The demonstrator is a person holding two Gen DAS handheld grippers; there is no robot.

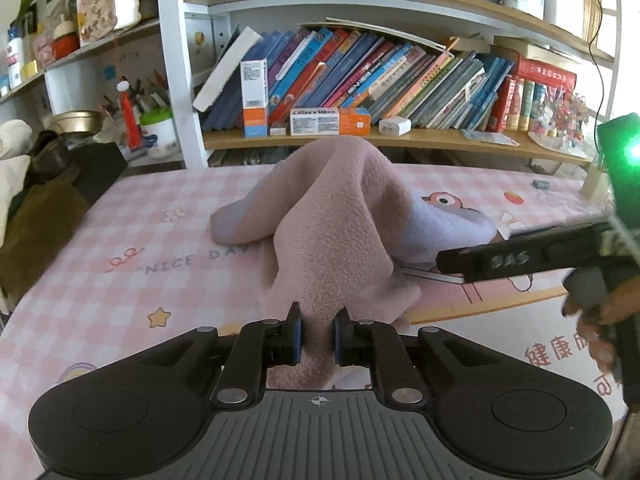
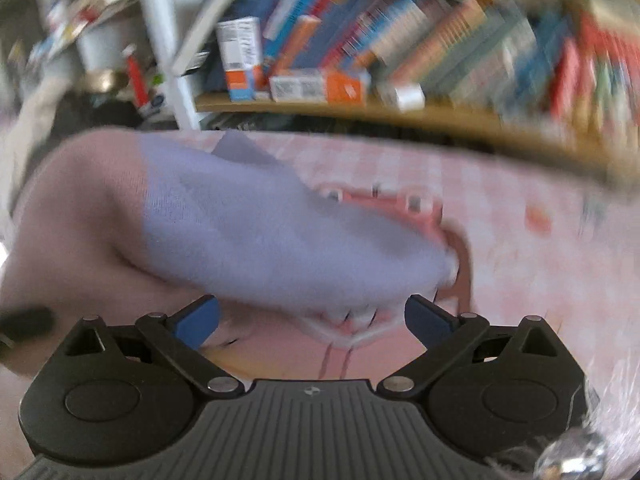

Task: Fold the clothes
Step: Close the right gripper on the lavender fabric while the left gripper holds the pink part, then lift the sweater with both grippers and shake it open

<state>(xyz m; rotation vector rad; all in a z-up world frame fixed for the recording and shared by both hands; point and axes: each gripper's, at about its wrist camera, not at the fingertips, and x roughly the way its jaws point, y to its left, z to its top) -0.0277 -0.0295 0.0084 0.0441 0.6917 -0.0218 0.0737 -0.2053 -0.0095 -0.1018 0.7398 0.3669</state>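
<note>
Pinching a fold of the pink fuzzy sock (image 1: 320, 236), the left gripper (image 1: 318, 336) has its two blue-padded fingers (image 1: 297, 338) squeezed close on the cloth, with only the soft fabric between them. The sock hangs up from the pads like a little tent, and its far end droops down onto the pink checked desk mat (image 1: 120, 240). The mat has a star, small flowers and the words "NICE DAY" printed on it. The sock has a pale purple toe part (image 1: 448, 228), and that part lies low on the mat, next to a cartoon drawing.

The right gripper (image 2: 312, 320) has its jaws wide apart. Nothing is squeezed between its blue pads (image 2: 198, 322). The purple end of the sock (image 2: 256, 224) sits just past its fingertips, but this view is blurry, so it is hard to tell if the cloth touches them. In the left view the right gripper comes in from the right side as a long black bar (image 1: 520, 258), close to the purple toe, with a person's hand (image 1: 600, 312) holding it.

Behind the mat stands a shelf (image 1: 360, 140) full of leaning books (image 1: 360, 76), with some small boxes (image 1: 330, 121) in front of them.
</note>
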